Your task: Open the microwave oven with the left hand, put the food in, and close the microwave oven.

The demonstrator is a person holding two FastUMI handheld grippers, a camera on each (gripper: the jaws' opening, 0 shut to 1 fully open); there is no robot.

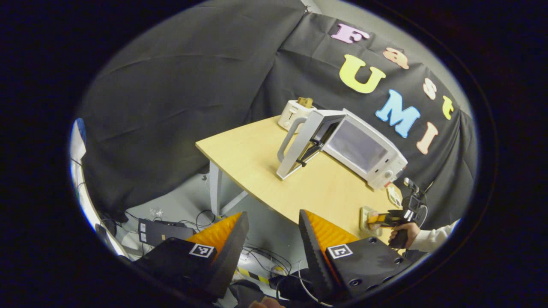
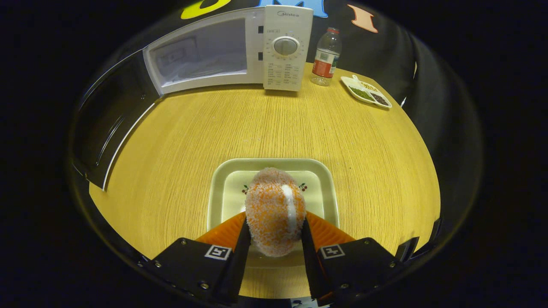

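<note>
Counter (image 2: 351, 141) of pale yellow wood grain, carrying everything. White boxy microwave oven (image 2: 222, 51) at the far edge, dark-windowed door (image 2: 109, 115) swung wide to the left, cavity exposed, so opening step judged done and loading step in hand. Pale square ceramic tray (image 2: 222, 188) nearer, on the counter well short of the oven. Right claw (image 2: 274, 233) low over that tray, clamped on the orange-crumbed oval food ball with a white stripe (image 2: 274, 209), both fingers pressing its flanks; whether lifted clear of the tray, cannot tell. Left claw (image 1: 274, 239) held off the counter's corner, well back from the oven, fingers spread apart with nothing between. Next move, by judgement: raise the ball, carry forward and slightly left into the cavity, clear of the door, then release. Closing left for the free left claw afterwards.
</note>
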